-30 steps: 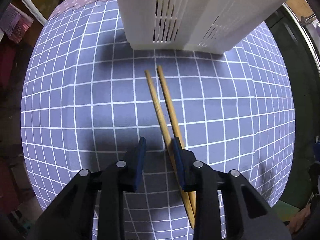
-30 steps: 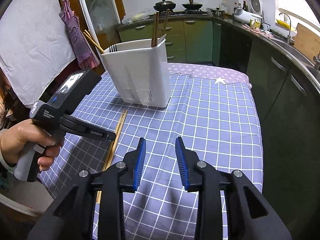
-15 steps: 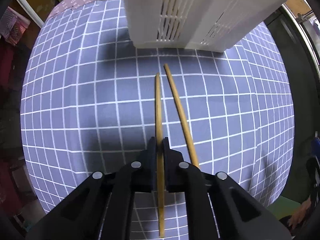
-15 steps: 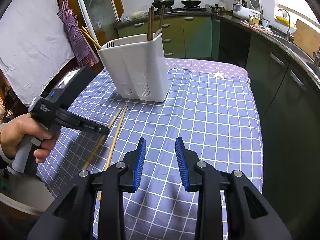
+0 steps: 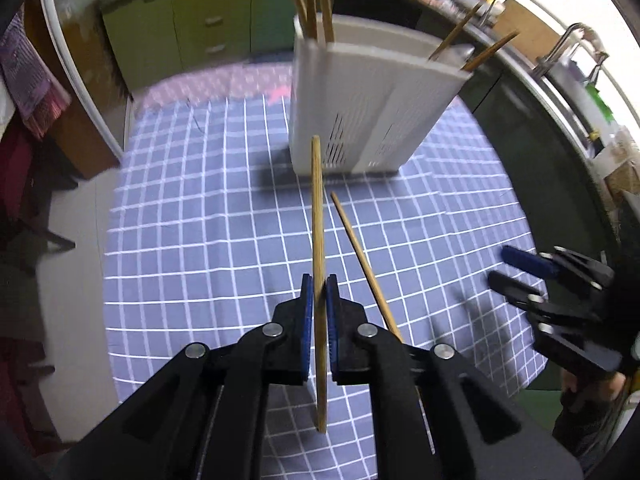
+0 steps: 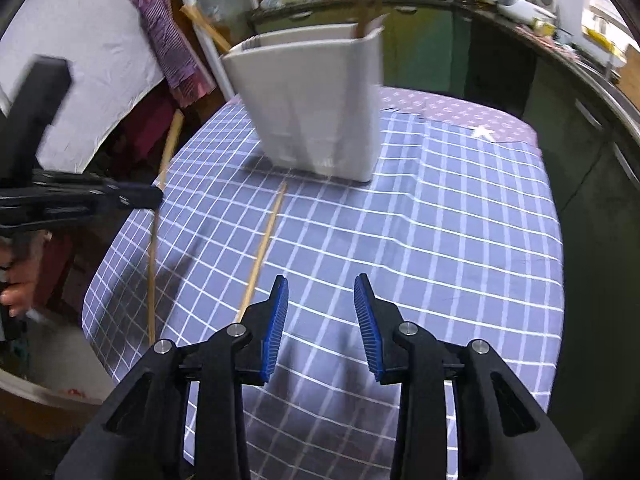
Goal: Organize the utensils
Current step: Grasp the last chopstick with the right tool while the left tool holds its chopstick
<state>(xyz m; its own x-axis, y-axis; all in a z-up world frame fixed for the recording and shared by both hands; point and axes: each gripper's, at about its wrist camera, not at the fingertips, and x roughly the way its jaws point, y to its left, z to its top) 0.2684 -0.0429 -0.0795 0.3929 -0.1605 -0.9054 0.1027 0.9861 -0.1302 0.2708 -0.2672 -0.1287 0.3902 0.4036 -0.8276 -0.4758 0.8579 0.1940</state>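
Observation:
My left gripper point(image 5: 316, 292) is shut on a wooden chopstick point(image 5: 317, 220), which is lifted off the cloth and points toward the white utensil holder point(image 5: 360, 108). A second chopstick point(image 5: 362, 262) lies on the checked cloth just to its right. In the right wrist view the left gripper point(image 6: 154, 196) holds its chopstick point(image 6: 154, 236) at the left, above the table edge, and the loose chopstick point(image 6: 262, 248) lies ahead of my right gripper point(image 6: 321, 312). The right gripper's jaws are opening with nothing between them. Several chopsticks stand in the holder point(image 6: 312, 108).
The table wears a purple-blue checked cloth point(image 6: 440, 232). Green kitchen cabinets point(image 5: 180, 24) and a dark counter with a sink point(image 5: 568, 64) ring the far and right sides. A hand point(image 6: 20, 284) holds the left gripper at the left edge.
My left gripper closed on one chopstick and lifted it off the cloth, tilting up so the holder's top shows. My right gripper moved toward the loose chopstick and its jaws widened slightly.

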